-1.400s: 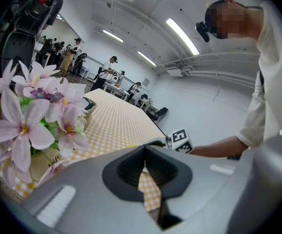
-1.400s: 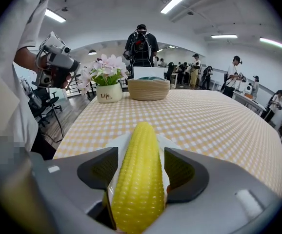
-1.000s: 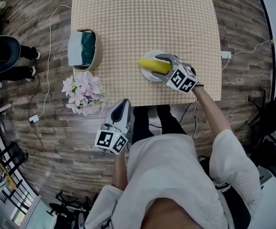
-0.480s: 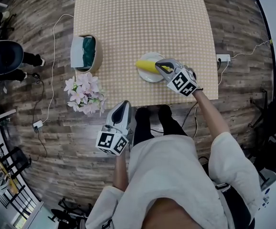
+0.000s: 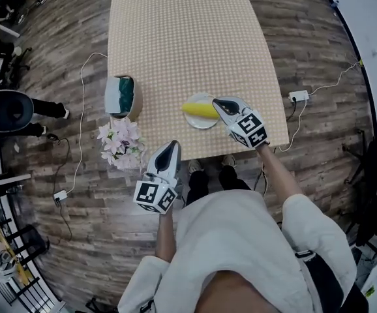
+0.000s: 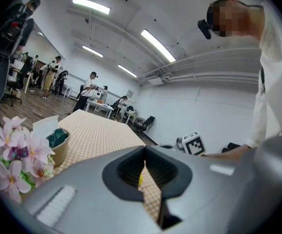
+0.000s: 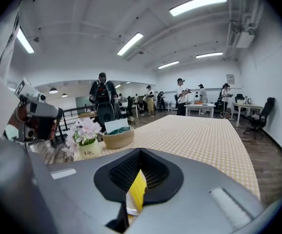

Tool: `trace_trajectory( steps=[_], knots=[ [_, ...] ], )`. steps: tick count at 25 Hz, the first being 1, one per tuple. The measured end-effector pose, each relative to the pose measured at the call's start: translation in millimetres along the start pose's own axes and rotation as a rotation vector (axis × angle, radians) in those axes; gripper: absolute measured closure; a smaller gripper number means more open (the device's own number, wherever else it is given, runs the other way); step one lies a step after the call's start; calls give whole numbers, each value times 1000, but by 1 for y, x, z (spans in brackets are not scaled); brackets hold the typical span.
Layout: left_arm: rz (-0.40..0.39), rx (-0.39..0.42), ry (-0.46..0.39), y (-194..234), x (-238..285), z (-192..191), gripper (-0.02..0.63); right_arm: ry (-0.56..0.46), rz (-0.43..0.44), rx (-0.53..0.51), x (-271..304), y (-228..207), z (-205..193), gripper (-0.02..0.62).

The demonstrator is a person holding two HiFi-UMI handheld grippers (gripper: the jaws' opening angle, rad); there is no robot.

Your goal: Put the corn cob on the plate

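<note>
The right gripper (image 5: pixel 219 103) and left gripper (image 5: pixel 173 147) have risen over the counter (image 5: pixel 175 38), jaws clenched on nothing. The plate (image 5: pixel 201 123) holds the corn cob (image 5: pixel 198 109); a stray nudge from the right gripper beside it could roll it off.

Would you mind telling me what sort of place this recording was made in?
Probably a large open-plan office or lab: rows of white desks, an office chair and long ceiling strip lights.

Wood-plank floor (image 5: pixel 306 31) surrounds the beige checked table (image 5: pixel 182 38). White walls (image 6: pixel 214 111) and ceiling strip lights (image 7: pixel 198 4) frame distant desks (image 7: pixel 204 106) and office chairs (image 7: pixel 260 113).
</note>
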State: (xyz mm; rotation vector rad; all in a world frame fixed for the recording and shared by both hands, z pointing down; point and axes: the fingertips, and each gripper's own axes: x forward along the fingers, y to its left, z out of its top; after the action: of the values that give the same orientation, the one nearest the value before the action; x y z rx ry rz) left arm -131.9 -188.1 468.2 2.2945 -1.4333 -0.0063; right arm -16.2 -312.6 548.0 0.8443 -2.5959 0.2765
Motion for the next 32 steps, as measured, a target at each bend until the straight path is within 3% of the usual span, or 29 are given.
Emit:
trace_trajectory(
  steps=[3, 6, 11, 18, 22, 32],
  knots=[
    [-26, 37, -29, -9, 3, 18, 598, -93, -10, 158, -20, -6, 15, 595],
    [-59, 66, -44, -14, 5, 29, 598, -145, -37, 226, -38, -10, 24, 595],
    [-102, 103, -70, -15, 3, 48, 598, -192, -96, 220, -68, -4, 40, 597],
    [-175, 153, -80, -4, -9, 60, 598, -301, -173, 224, -106, 40, 69, 597],
    [-200, 153, -72, -3, -18, 49, 598, -279, -220, 159, -125, 73, 61, 597],
    [-184, 143, -85, -20, -45, 38, 598, -207, -150, 119, -131, 128, 33, 597]
  ],
)
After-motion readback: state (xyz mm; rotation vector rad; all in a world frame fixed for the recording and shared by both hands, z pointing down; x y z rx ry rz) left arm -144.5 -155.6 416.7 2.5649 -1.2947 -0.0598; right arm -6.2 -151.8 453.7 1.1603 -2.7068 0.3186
